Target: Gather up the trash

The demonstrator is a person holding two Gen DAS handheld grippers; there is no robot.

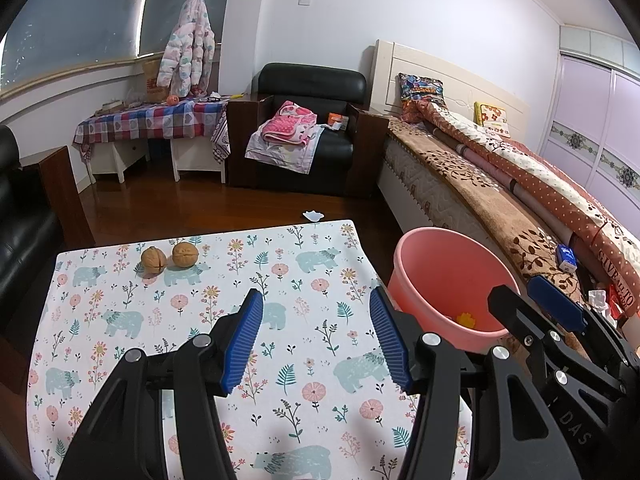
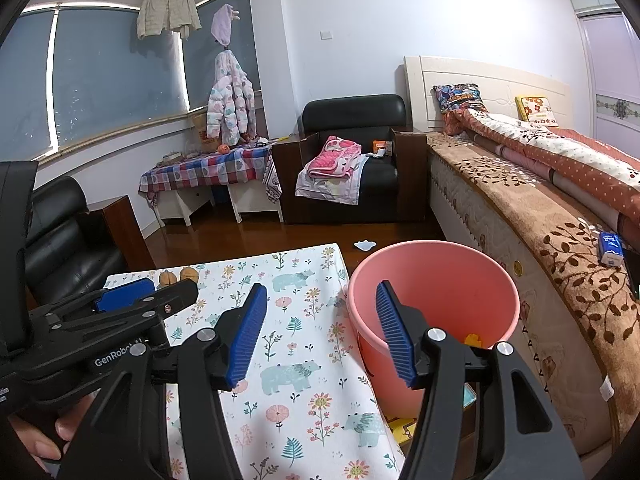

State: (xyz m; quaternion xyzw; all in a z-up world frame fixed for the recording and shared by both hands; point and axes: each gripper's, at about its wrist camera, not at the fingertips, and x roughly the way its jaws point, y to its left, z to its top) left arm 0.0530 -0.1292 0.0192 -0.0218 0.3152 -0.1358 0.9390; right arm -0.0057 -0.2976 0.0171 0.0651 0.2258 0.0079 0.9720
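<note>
Sitting side by side near the far left corner of the table (image 1: 200, 320), two walnuts (image 1: 170, 258) rest on the bear-and-flower cloth, almost touching each other and well apart from both grippers. Just beside the table's right edge stands a pink bucket (image 1: 448, 276) on the floor, with a small yellow scrap (image 1: 466, 320) lying at its bottom. The left gripper (image 1: 316, 336) hovers over the middle of the cloth with its blue-padded jaws spread wide and nothing between them. The right gripper (image 2: 320, 332) hangs above the table's right edge, one finger in front of the bucket, jaws equally wide and empty. A white scrap (image 1: 313, 215) lies on the wooden floor beyond the table, and a bed (image 1: 500, 184) runs along the bucket's far side.
</note>
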